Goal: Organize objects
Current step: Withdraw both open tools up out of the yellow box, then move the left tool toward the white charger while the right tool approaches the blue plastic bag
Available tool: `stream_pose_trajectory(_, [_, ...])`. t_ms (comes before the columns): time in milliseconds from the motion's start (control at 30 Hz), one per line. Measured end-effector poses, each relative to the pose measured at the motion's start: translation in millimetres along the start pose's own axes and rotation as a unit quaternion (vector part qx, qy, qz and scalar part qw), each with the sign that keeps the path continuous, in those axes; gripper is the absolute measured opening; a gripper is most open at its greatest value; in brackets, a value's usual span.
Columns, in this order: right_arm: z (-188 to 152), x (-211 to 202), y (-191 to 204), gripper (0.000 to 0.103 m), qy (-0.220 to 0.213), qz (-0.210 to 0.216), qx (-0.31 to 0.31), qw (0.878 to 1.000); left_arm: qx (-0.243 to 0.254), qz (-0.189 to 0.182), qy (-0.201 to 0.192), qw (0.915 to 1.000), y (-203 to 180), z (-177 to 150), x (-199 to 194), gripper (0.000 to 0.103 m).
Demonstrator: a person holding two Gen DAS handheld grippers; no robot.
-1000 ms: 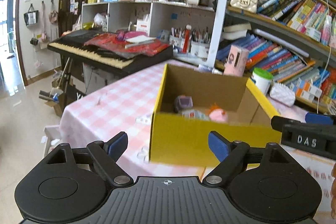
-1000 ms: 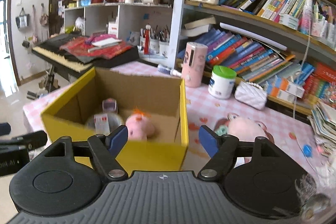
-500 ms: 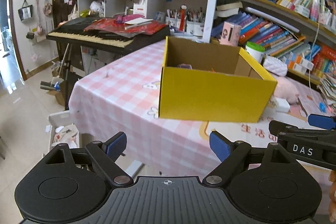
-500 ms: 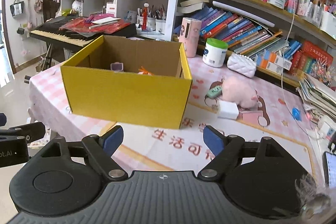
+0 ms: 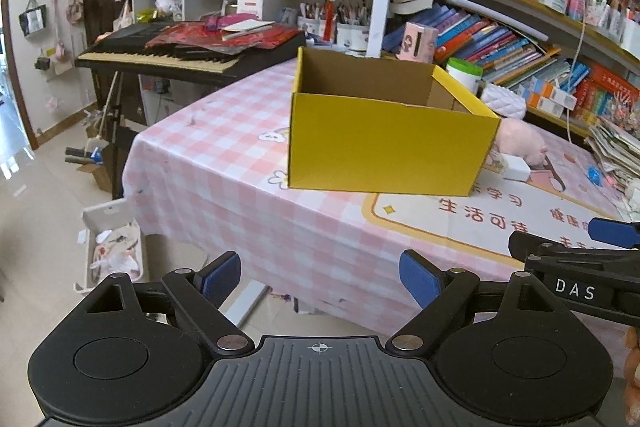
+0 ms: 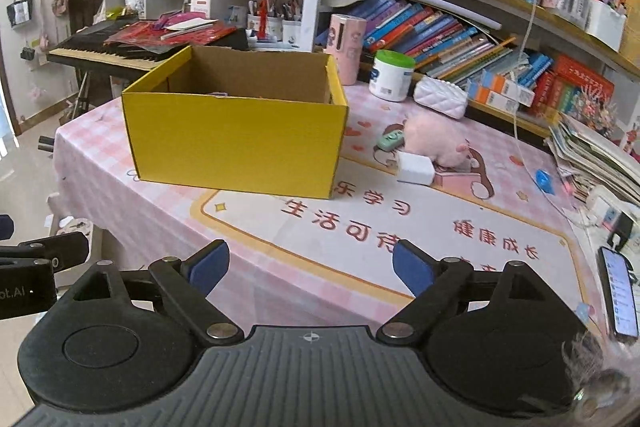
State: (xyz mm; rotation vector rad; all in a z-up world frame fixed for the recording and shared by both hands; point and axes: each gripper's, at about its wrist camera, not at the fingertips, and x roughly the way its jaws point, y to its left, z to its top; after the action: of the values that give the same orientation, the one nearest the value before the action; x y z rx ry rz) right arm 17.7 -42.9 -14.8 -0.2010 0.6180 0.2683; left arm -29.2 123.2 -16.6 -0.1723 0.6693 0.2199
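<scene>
Both tools hang empty off the table's near edge, left gripper (image 5: 320,277) spread wide, right gripper (image 6: 311,265) jaws just widened further, because the yellow cardboard box (image 6: 236,143) already sits ready beside the pink plush pig (image 6: 434,141), white charger (image 6: 416,169) waiting.

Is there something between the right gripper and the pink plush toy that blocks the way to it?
Nothing visible blocks it. The right gripper, jaws open and empty, faces bare tablecloth up to the pink plush toy. Only a white box touches the toy's near side.
</scene>
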Motion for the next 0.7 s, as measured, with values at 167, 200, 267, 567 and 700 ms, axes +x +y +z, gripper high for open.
stream_pose_trajectory(167, [-4,-4,-8,0.089,0.005,-0.015,0.005,1.0,0.008,-0.016,0.002,0.9998,-9,0,2,0.089])
stream_pose_trajectory(200, [-5,-5,-11,0.089,0.005,-0.019,0.007,1.0,0.012,-0.021,0.003,0.9997,-11,-1,3,0.089])
stream_pose_trajectory(267, [-7,-7,-16,0.09,0.007,-0.028,0.013,0.999,0.019,-0.031,0.006,0.9993,-17,-1,4,0.089])
stream_pose_trajectory(567, [-17,-12,-42,0.09,0.019,-0.069,0.039,0.997,0.043,-0.07,0.014,0.9965,-42,0,13,0.089])
stream_pose_trajectory(700, [-22,-13,-56,0.09,0.025,-0.086,0.052,0.995,0.057,-0.086,0.019,0.9945,-57,1,19,0.089])
